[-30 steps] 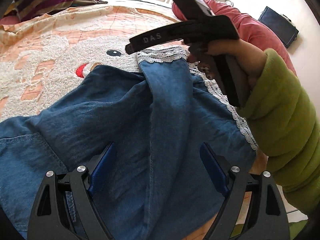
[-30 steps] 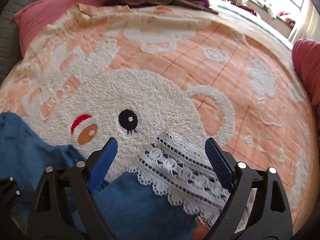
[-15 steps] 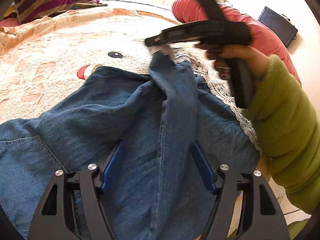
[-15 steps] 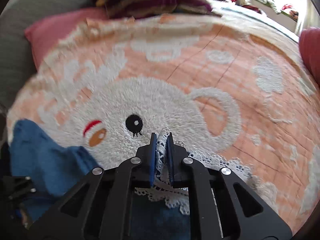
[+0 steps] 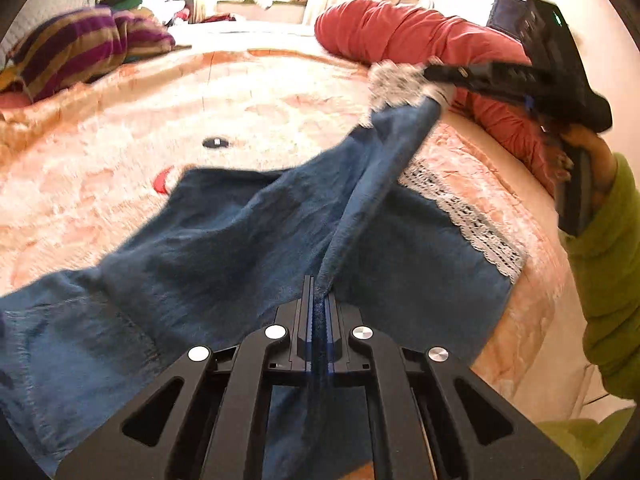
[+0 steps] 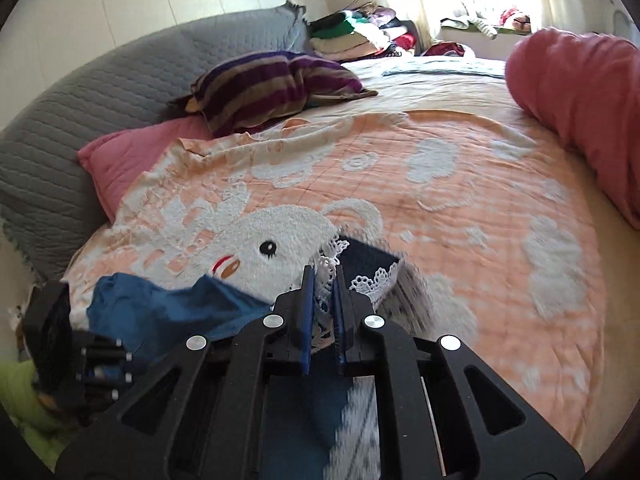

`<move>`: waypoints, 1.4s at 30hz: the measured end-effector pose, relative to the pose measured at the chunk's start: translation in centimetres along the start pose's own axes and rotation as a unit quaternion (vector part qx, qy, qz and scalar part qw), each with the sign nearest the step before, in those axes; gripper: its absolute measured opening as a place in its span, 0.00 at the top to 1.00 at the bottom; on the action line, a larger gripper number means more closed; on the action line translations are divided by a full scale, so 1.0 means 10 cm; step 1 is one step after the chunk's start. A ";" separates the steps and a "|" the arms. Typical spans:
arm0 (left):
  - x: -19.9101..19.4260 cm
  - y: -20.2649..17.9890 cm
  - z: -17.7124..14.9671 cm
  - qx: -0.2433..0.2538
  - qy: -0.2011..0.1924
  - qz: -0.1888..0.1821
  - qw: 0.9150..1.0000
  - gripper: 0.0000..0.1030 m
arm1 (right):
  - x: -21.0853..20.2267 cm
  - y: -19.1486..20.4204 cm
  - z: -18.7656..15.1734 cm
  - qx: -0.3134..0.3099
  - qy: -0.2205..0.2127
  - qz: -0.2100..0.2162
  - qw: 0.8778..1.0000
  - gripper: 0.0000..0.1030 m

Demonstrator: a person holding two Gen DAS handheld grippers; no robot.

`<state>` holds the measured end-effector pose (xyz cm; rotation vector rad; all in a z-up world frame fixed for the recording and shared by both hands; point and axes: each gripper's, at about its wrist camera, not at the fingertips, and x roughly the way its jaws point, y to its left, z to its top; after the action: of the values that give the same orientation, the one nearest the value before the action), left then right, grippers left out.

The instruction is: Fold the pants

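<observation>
Blue denim pants [image 5: 240,248] with white lace hems lie spread on an orange bear-print blanket [image 5: 100,184]. My left gripper [image 5: 318,292] is shut on a raised ridge of denim along one leg. In the left wrist view my right gripper [image 5: 434,80] holds that leg's lace hem [image 5: 394,86] lifted above the bed, so the leg stretches taut between both grippers. The right wrist view shows my right gripper [image 6: 322,280] shut on the lace hem [image 6: 326,264], with blue denim [image 6: 160,304] trailing left. The other leg's lace hem [image 5: 464,216] lies flat.
A red bolster [image 5: 420,40] runs along the bed's far right side. A striped purple pillow [image 6: 272,84] and a pink pillow [image 6: 124,160] sit against a grey quilted headboard [image 6: 80,92]. A person's green sleeve [image 5: 604,272] is at the right. Folded clothes [image 6: 348,36] are piled by the window.
Both grippers went from open to shut on the pants. The right gripper pinched the lace hem and lifted it up and to the right, pulling the leg taut; the left closed on the denim ridge.
</observation>
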<state>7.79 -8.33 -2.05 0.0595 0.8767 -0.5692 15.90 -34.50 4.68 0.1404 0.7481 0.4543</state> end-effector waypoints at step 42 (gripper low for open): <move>-0.36 -0.41 -0.51 0.088 0.030 -0.004 0.996 0.46 | -0.76 0.06 -1.11 -0.026 0.053 0.000 0.998 0.76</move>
<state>0.33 -8.83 -1.92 0.2343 0.8841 -0.6534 3.22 -37.73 1.56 0.0680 0.8387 0.4826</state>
